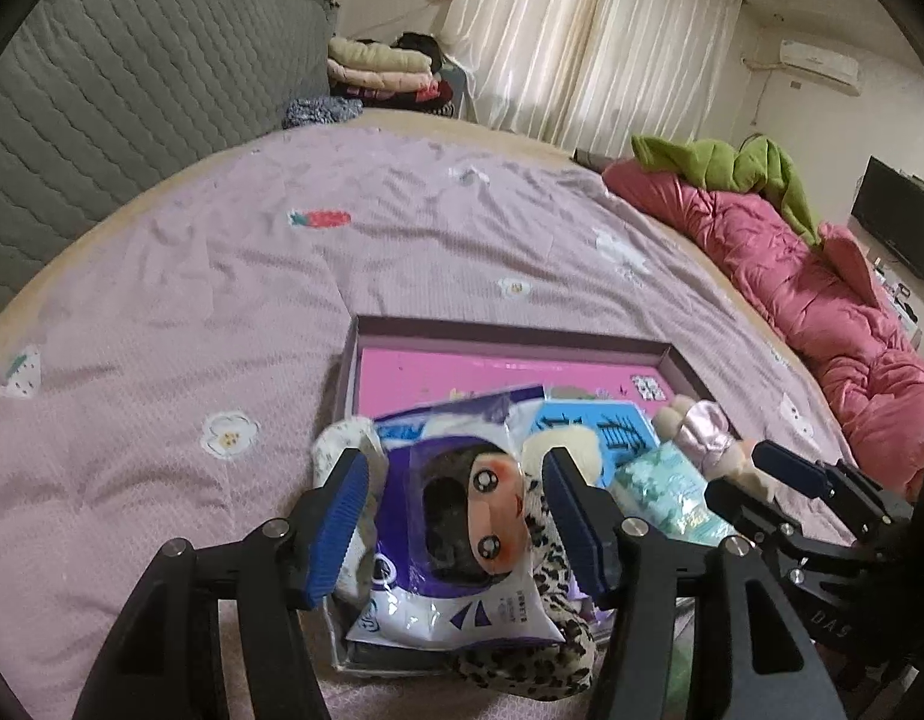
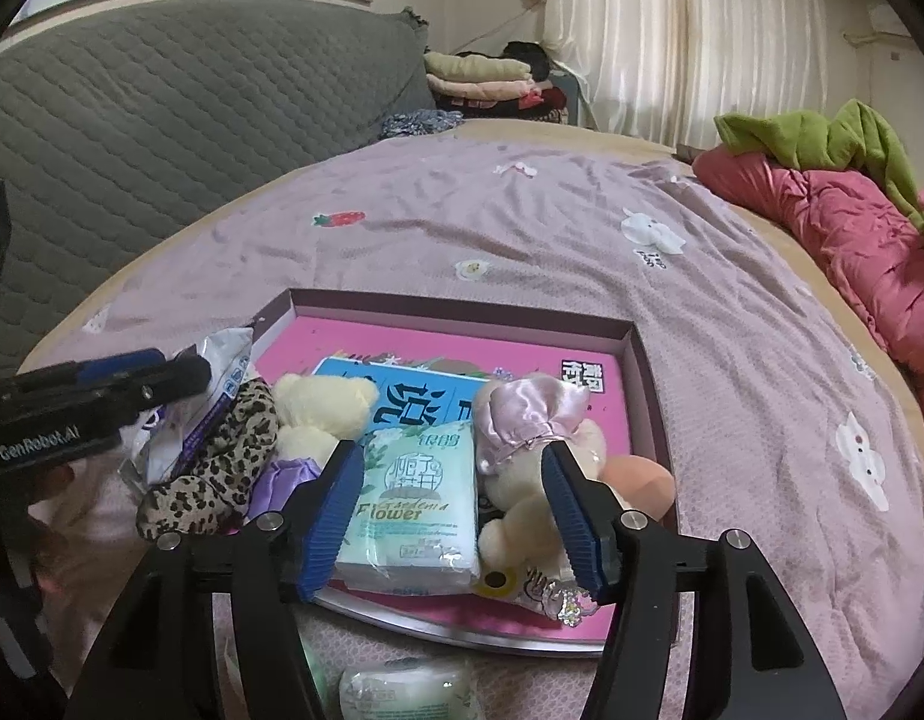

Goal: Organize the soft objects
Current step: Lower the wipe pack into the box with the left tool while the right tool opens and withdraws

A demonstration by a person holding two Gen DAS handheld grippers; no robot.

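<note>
A: Where do the soft things sit?

B: In and around the shallow box (image 2: pixel 648 396) with the pink floor, which lies on the bed (image 2: pixel 522 228). Taking the box as landmark: a pale green tissue pack (image 2: pixel 411 504) stands at its near edge, between the pads of the right claw (image 2: pixel 450 510). That claw is spread wide, and neither pad clearly presses the pack.

A: Any writing on it?

B: "Gardenia Flower" reads plainly; the Chinese characters above are too small for me. Behind it lies a blue pack (image 2: pixel 402 396) with large characters, half covered.

A: And the toys?

B: A cream plush bear (image 2: pixel 324 414) sits left of the tissue pack, inside the box's near-left part, its lower body hidden. A plush with a pink satin bow (image 2: pixel 528 420) leans right of the pack, partly behind the right pad. A peach-coloured shape beyond it is cut off; I cannot tell what it is.

A: The left side?

B: The left claw (image 1: pixel 456 516) is also wide, framing a doll (image 1: pixel 492 516) in leopard print that lies over a white and purple wipes packet (image 1: pixel 456 612) at the box's near-left corner. The packet's print is blurred. The doll's body is hidden below the face.

A: Anything nearer than the box?

B: A small pale green packet (image 2: pixel 402 690), cut off by the frame. "GenRobot.AI" shows on the left claw's body in the right wrist view.
</note>
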